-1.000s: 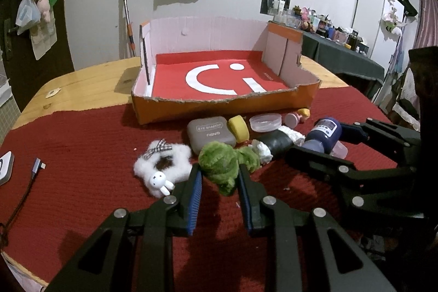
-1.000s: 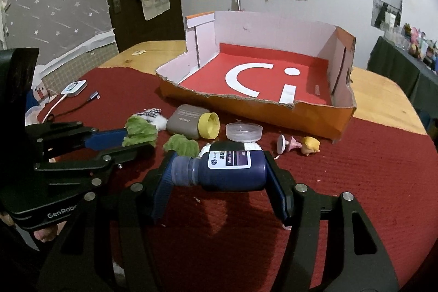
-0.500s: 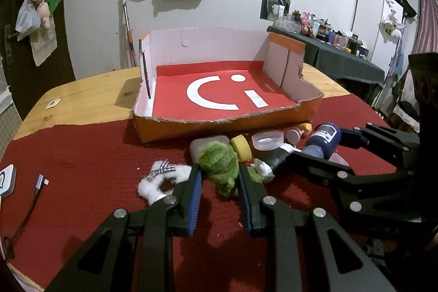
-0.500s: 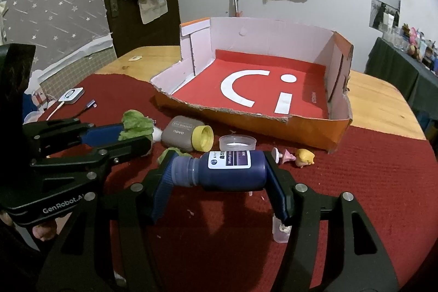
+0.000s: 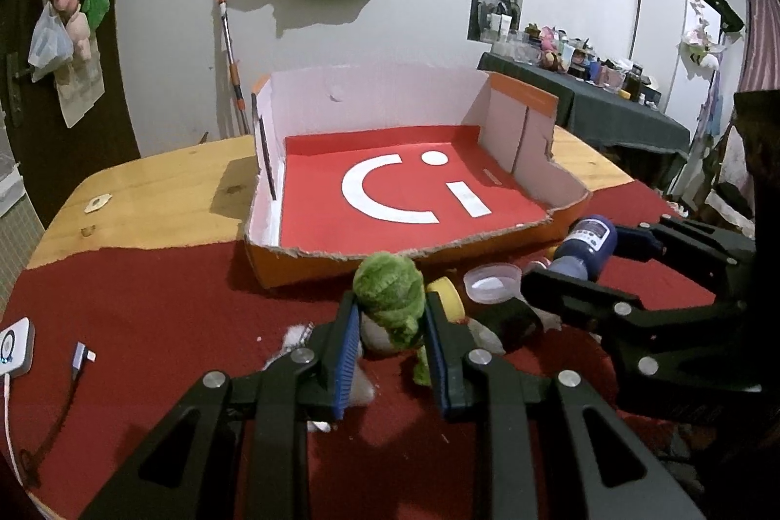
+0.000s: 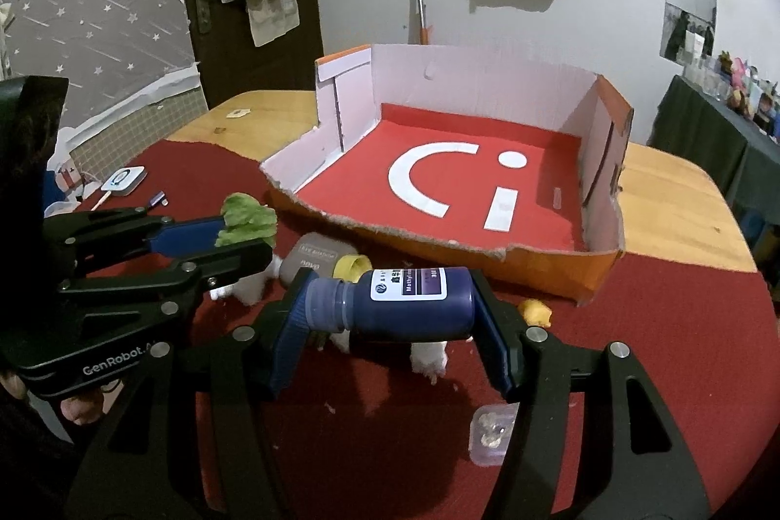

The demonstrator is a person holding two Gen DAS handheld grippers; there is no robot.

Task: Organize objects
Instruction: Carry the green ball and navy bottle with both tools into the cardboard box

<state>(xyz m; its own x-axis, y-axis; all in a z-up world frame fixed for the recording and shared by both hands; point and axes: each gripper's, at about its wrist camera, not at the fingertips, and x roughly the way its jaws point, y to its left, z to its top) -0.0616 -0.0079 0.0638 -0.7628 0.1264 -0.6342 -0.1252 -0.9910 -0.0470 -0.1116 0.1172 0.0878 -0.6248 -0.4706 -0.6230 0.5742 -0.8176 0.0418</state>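
We saw our left gripper (image 5: 390, 354) and right gripper (image 6: 390, 325): black plastic frames, blue ribbed pads, silver round screws, white "GenRobot" lettering at lower left.

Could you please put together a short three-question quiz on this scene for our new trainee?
1. True or false: the cardboard box already holds an object.
2. Which gripper holds the dark blue bottle? A) left B) right C) neither
3. Fill in: the left gripper is closed on a green ____.

Key: 1 false, its red floor lies bare. 2 B, the right gripper clamps it sideways, end to end. 3 plush toy.
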